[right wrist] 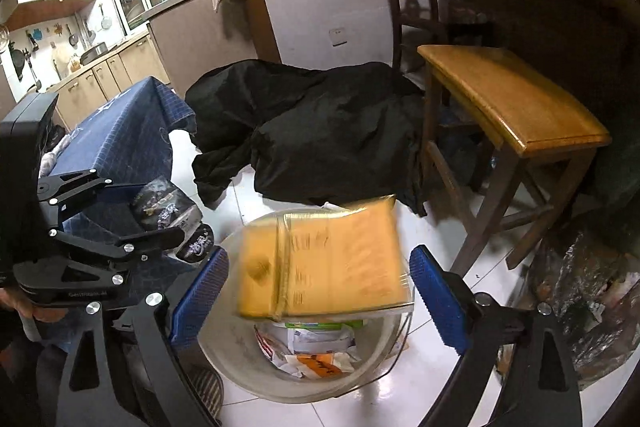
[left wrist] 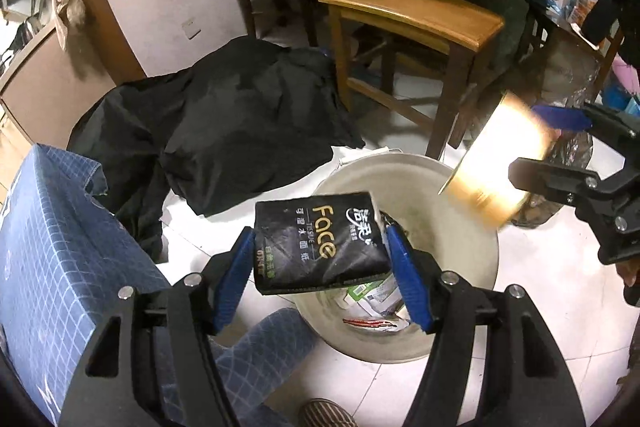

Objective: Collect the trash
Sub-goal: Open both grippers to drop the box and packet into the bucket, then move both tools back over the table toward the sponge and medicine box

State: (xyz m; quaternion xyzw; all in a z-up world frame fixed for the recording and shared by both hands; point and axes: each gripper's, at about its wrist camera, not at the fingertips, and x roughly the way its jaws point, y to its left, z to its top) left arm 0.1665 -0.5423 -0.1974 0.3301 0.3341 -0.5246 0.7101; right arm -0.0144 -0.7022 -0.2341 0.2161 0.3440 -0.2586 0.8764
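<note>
A black "Face" tissue pack [left wrist: 324, 247] sits between the blue pads of my left gripper [left wrist: 320, 267], which is shut on it above the round white trash bin [left wrist: 472, 219]; it also shows in the right wrist view [right wrist: 172, 215]. A yellow packet [right wrist: 324, 263], motion-blurred, hangs over the bin [right wrist: 224, 355] between the spread fingers of my open right gripper [right wrist: 316, 295], touching neither pad. In the left wrist view the packet [left wrist: 496, 163] is beside the right gripper [left wrist: 560, 155]. The bin holds paper wrappers [right wrist: 316, 351].
A black cloth [left wrist: 232, 131] lies on the white tiled floor behind the bin. A wooden stool [left wrist: 416, 23] stands to the back right. A blue checked cloth [left wrist: 52, 239] covers something at the left. A crumpled plastic bag [right wrist: 592, 291] lies at the right.
</note>
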